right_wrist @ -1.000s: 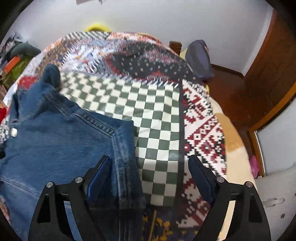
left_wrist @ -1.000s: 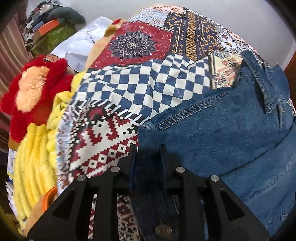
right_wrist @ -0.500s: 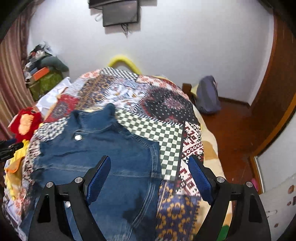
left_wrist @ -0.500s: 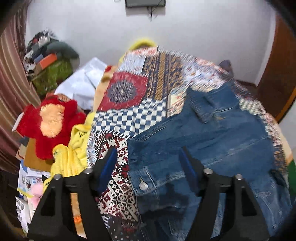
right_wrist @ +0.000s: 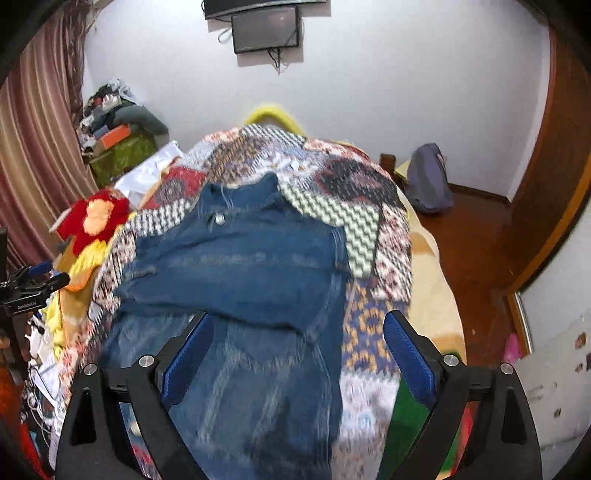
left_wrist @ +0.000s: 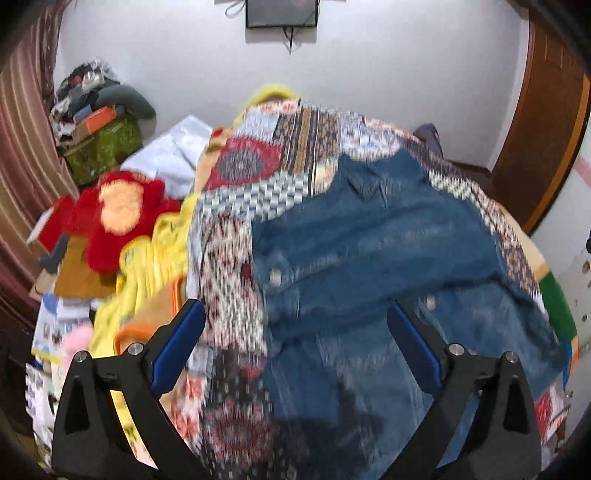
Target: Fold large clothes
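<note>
A blue denim jacket (left_wrist: 369, 251) lies on the patchwork bedspread (left_wrist: 229, 236), collar towards the far wall, with both sleeves folded across its body. It also shows in the right wrist view (right_wrist: 240, 266). My left gripper (left_wrist: 295, 332) is open and empty, held above the jacket's near left part. My right gripper (right_wrist: 299, 343) is open and empty, held above the jacket's near half. Both views are blurred by motion.
A red plush toy (left_wrist: 114, 218) and yellow plush things (left_wrist: 147, 258) lie left of the bed. Boxes and clothes (left_wrist: 99, 133) are piled in the far left corner. A grey backpack (right_wrist: 428, 181) sits on the wooden floor at right. A screen (right_wrist: 266, 29) hangs on the wall.
My left gripper let go of the jacket's sleeve and opened wide. Both grippers pulled back and up from the bed, so more of the room shows.
</note>
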A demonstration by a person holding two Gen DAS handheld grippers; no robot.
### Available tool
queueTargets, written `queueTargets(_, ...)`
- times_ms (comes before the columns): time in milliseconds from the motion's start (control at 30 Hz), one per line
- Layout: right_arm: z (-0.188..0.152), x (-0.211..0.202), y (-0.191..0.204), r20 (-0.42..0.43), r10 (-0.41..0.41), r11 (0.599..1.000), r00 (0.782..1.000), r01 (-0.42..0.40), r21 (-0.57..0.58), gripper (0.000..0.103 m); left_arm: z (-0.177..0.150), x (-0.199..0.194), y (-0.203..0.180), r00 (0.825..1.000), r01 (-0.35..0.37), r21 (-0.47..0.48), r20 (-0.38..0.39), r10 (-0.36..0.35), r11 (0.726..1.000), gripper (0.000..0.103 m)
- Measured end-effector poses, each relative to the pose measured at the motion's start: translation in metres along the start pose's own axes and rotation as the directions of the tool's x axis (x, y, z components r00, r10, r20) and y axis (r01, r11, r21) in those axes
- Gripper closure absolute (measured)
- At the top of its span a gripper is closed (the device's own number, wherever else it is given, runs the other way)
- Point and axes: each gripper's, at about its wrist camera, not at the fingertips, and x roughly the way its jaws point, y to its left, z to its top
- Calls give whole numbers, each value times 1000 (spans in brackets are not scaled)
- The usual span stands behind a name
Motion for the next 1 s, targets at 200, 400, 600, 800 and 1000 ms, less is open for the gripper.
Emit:
queueTargets(200, -48, 5, -9, -80, -4, 1000, 997, 6, 21, 11, -63, 9, 15, 990, 40, -73, -130, -49, 997, 4)
queueTargets(400, -101, 34, -29, -203, 20, 990, 979, 8, 138, 11, -119, 25, 22, 965, 72, -189, -235, -116, 979, 4)
queueTargets(600, -147, 60, -41, -288, 104, 964, 952, -25, 265, 11, -156, 42, 23, 930, 121, -340, -289, -226, 933, 4)
queueTargets(800, -165, 62, -40, -256, 156, 945, 954, -69, 319, 19, -171, 46, 15, 909, 189, -405, -272, -316, 894, 22)
queueTargets(1000, -160, 62, -30, -221, 197, 944, 955, -124, 304, 55, -164, 39, 5, 913, 232, -369, -236, -332, 900, 57)
